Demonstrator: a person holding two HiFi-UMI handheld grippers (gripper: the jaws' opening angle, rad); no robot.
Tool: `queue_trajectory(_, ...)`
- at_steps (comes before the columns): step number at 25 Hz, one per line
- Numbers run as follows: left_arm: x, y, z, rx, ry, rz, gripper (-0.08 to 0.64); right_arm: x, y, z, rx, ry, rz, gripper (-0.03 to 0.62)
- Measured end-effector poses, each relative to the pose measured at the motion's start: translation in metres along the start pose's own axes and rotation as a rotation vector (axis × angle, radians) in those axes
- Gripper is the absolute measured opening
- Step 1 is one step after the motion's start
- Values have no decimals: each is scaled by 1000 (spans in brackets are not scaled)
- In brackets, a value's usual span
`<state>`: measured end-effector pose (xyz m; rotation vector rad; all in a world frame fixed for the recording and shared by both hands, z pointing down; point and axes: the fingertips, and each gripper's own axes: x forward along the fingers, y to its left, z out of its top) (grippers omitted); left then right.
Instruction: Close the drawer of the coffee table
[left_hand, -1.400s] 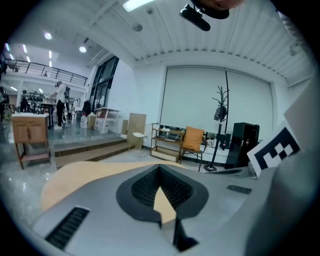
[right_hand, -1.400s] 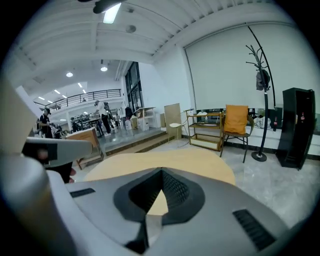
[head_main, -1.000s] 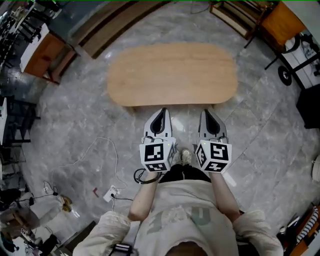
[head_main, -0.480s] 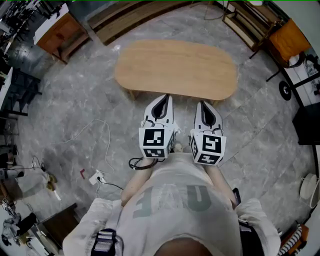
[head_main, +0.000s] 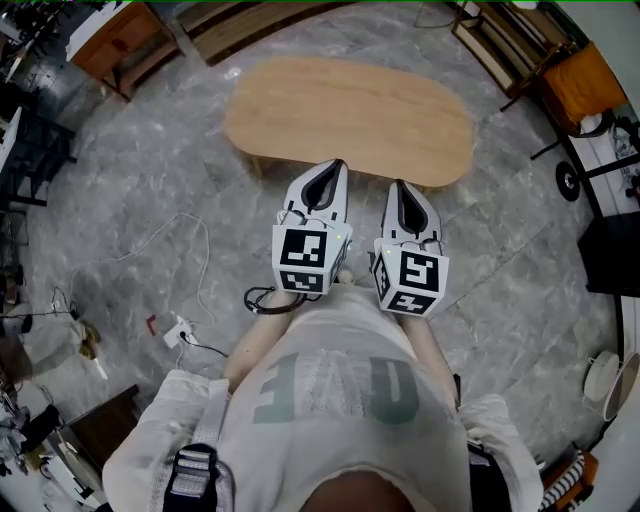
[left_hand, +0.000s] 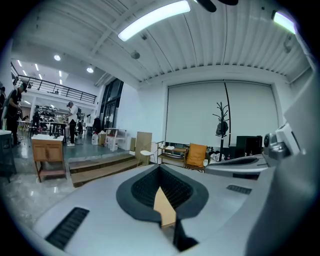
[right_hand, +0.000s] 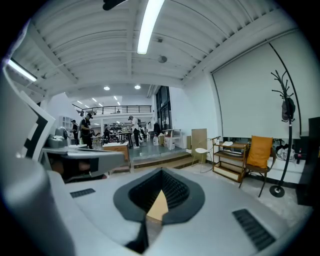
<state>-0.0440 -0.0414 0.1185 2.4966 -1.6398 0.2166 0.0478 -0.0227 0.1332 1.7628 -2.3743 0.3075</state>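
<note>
while side by side at the near edge of the coffee table (head_main: 350, 105), left tongs (head_main: 333, 170) and right tongs (head_main: 401, 190) are both clenched (nothing gripped).

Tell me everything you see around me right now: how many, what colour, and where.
coffee table: one, light wood oval top, just ahead of the grippers; no drawer shows from above
floor: grey marbled, all around
cable: one, white, looping over the floor at left to a white power strip
cabinet: one, orange-brown wood, far left
steps: wooden, beyond the table
chair: one, orange, by the white wall
coat stand: one, black, near the chair
shirt: one, pale, bottom centre
left hand-held gripper: grey-white, jaws shut, empty
right hand-held gripper: the same, shut, empty
</note>
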Motion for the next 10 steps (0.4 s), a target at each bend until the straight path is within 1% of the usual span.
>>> queue_trajectory(4, 4, 6, 4, 2, -3, -5, 8, 6, 3, 3, -11, 8, -6, 6)
queue_trajectory(7, 7, 13, 7, -17, -3, 5, 8, 10, 3, 5, -21, 23, -4, 6)
queue_trajectory(10, 9, 17, 7, -32, 1, 5, 8, 13, 2, 6, -6, 38, -8, 6)
